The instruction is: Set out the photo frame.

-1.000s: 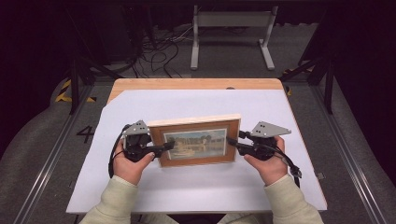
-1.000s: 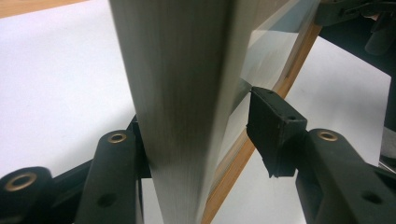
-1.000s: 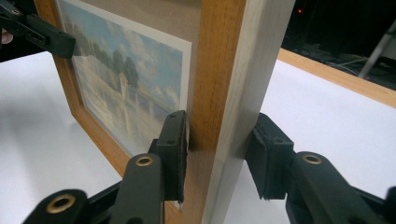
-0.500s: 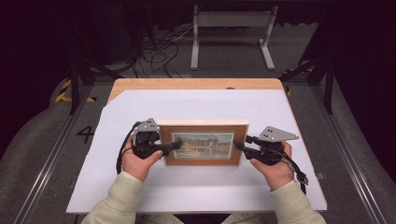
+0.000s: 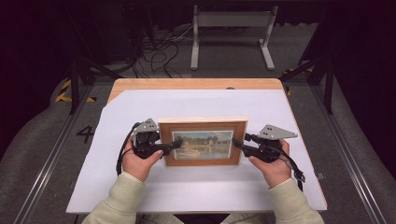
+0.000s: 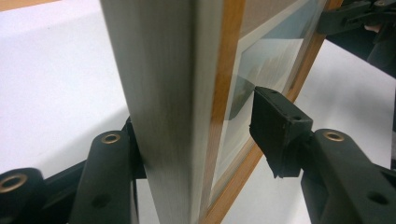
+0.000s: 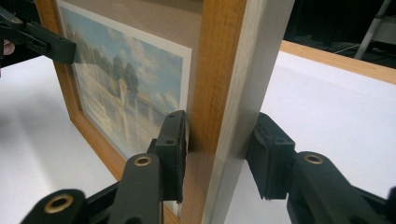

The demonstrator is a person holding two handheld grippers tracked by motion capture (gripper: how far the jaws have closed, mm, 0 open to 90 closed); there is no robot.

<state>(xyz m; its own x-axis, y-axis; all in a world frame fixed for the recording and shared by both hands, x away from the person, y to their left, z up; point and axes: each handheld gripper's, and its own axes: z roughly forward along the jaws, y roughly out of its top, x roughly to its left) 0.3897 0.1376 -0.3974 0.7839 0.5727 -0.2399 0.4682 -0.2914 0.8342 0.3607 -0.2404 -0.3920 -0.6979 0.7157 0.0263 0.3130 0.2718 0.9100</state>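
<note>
The left gripper (image 5: 169,145) straddles the left edge of the framed picture (image 5: 204,142), which stands upright on its long lower edge in the middle of the white-covered table (image 5: 116,186), its long axis running left to right between the two hands. The left jaws have just been opening: in the left gripper view the front pad (image 6: 275,128) stands clear of the glass while the rear jaw sits against the back. The frame is smooth pale wood with an orange-brown face around a matted waterside landscape print. On the right edge, the right gripper (image 5: 239,145) has its jaws apart too, freshly widened; its far pad (image 7: 270,156) stands just off the frame's back. Neither hand is nearer.
</note>
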